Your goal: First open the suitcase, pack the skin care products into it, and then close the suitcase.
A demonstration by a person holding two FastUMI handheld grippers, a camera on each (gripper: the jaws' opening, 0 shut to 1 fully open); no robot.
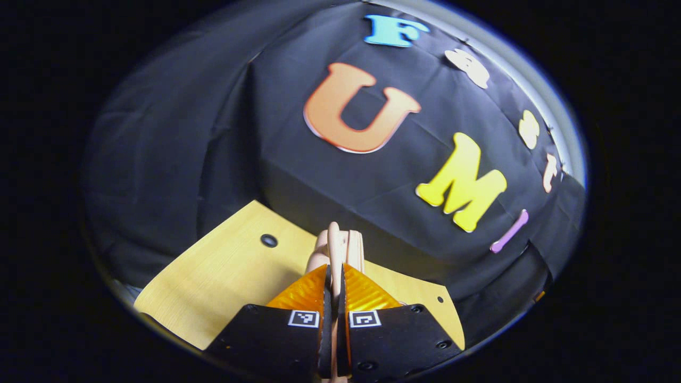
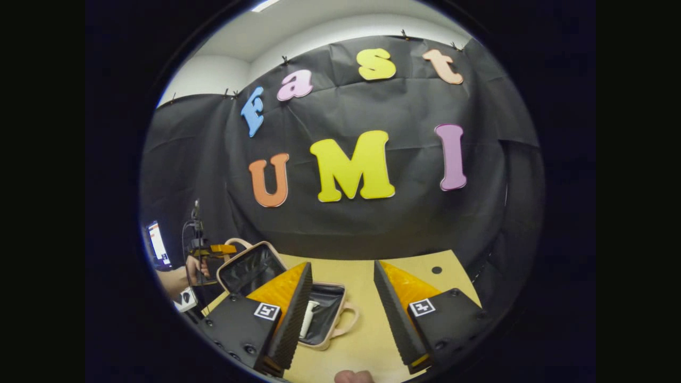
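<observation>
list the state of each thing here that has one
suitcase: open, lying on the table
lid: raised, held by its handle
handle: pinched in the left hand-held gripper
right hand-held gripper: open, holding nothing
white bottle: inside the suitcase

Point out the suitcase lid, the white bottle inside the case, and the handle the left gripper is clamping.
Lid [image 2: 250,268]: right gripper view, on its dark inner lining.
Bottle [image 2: 308,318]: right gripper view, on its white body, lying in the case.
Handle [image 1: 334,246]: left gripper view, on the loop above the fingers.
</observation>
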